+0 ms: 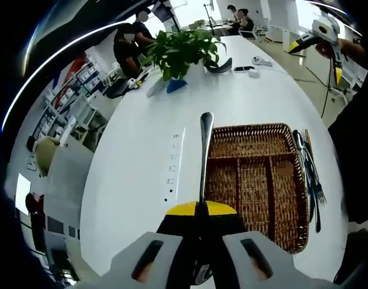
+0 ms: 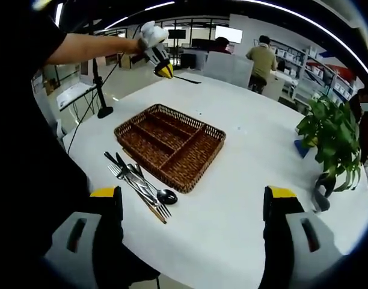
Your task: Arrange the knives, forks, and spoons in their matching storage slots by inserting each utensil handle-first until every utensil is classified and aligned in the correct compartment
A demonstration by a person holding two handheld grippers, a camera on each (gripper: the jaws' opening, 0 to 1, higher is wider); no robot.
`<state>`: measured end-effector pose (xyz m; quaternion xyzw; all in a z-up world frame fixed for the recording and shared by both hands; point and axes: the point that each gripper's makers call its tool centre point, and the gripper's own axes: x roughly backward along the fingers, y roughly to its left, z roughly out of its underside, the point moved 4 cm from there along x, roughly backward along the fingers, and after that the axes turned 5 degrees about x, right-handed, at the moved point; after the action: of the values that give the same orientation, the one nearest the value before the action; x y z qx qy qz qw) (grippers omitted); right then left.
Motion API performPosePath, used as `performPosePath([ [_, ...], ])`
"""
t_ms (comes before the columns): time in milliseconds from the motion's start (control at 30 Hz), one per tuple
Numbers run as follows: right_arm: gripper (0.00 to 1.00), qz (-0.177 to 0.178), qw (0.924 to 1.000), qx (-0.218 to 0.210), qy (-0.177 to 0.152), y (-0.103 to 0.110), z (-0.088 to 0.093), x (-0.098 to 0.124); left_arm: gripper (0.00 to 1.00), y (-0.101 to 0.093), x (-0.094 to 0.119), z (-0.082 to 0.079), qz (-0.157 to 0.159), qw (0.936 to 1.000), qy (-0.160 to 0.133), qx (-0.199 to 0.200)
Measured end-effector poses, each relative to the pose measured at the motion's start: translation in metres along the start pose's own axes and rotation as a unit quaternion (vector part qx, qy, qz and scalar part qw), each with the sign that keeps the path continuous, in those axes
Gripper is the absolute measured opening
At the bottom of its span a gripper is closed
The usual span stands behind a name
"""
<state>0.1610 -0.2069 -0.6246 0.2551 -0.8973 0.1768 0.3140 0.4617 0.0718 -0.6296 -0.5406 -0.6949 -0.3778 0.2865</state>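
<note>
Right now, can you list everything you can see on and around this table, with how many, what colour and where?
Wicker tray: one, brown, divided into compartments, all empty, on the white table.
Loose cutlery pile: several silver pieces, including forks and a dark-bowled spoon, lying on the table beside the tray.
Held utensil: one, silver, handle pointing forward toward the tray.
Power strip: one, white, set in the table beside the tray.
Potted plant: one, green, at the table's far side.
Small items behind the plant: a few, dark and white, too small to name.
People: several, seated at desks in the background.
Left tongs: yellow-tipped, shut on the held utensil.
Right tongs: yellow-tipped, open, empty.
</note>
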Motion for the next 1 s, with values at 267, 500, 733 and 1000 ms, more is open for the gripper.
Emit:
performPosePath([
  [267,1.00,0.005,0.9995,-0.016,-0.026,0.000,-0.008,0.000,0.00,0.001,-0.010,0.004,-0.013,0.9999,-0.007,-0.001],
  [500,1.00,-0.012,0.9965,-0.042,-0.072,0.005,-0.023,0.002,0.00,0.003,-0.023,0.013,-0.023,0.9997,-0.001,0.001],
  [733,1.00,0.002,0.9899,-0.064,-0.127,-0.003,-0.047,0.012,0.00,0.002,-0.038,0.025,-0.030,0.9995,0.001,0.010],
  [1000,1.00,0.010,0.9906,-0.064,-0.120,-0.004,-0.046,0.014,0.00,-0.008,-0.050,0.033,-0.027,0.9996,0.009,0.008],
])
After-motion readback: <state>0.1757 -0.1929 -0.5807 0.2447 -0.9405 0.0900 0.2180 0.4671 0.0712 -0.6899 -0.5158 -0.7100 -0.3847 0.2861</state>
